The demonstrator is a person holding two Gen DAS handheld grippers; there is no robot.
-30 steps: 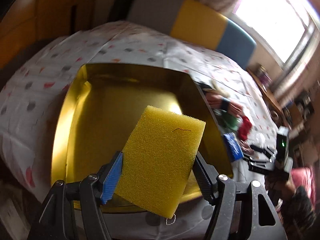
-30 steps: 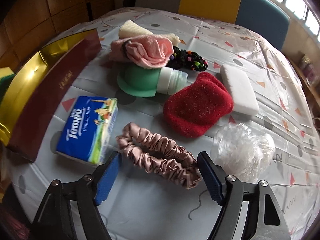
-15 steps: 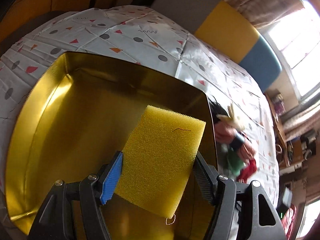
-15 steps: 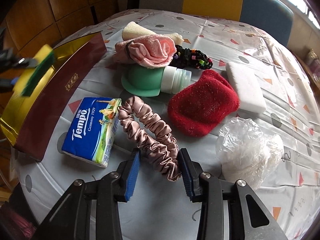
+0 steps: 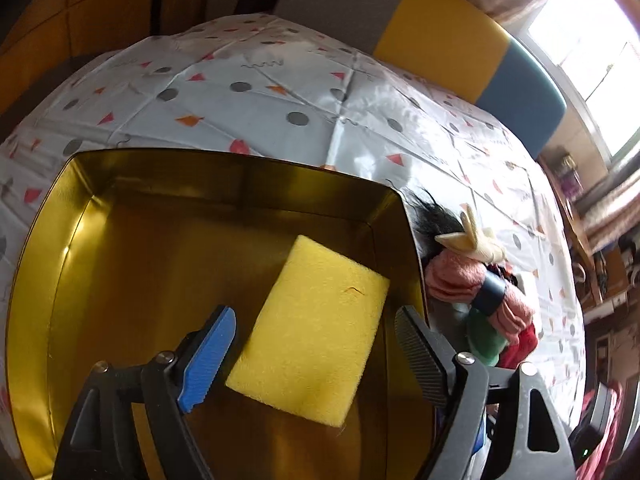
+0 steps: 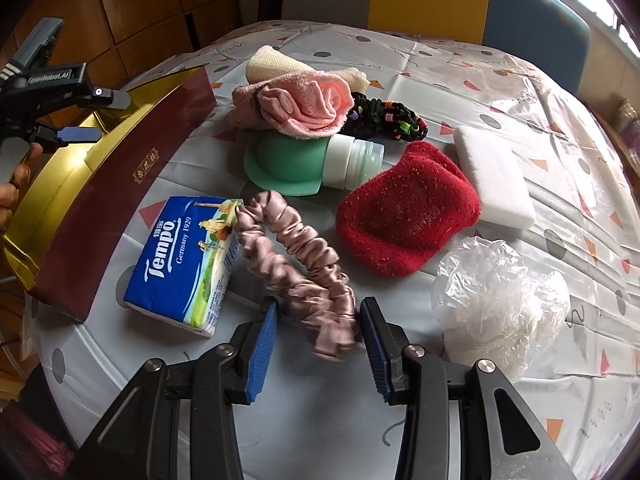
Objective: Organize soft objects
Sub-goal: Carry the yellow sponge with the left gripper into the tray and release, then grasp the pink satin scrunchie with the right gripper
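Observation:
A yellow sponge (image 5: pixel 312 328) lies inside the gold tray (image 5: pixel 160 280), tilted against its right wall. My left gripper (image 5: pixel 314 320) hangs over it with its jaws opening, and there is a gap between each pad and the sponge. In the right wrist view that left gripper (image 6: pixel 72 120) hovers above the tray's maroon outer wall (image 6: pixel 120 184). My right gripper (image 6: pixel 318 316) straddles the near end of a dusty pink satin scrunchie (image 6: pixel 296 256) on the tablecloth. Its jaws are opening, and the blue pads stand just clear of the fabric.
A Tempo tissue pack (image 6: pixel 188 256) lies left of the scrunchie. Behind it lie a red mitt (image 6: pixel 408 216), a white foam block (image 6: pixel 496 176), a crumpled plastic bag (image 6: pixel 496 304), a green bottle (image 6: pixel 288 164), a pink towel (image 6: pixel 300 104) and black hair ties (image 6: pixel 384 120).
The left gripper moved further over the tray, spread its jaws and let the sponge drop inside. The right jaws closed onto the scrunchie, bunching it narrow, and have since widened a little.

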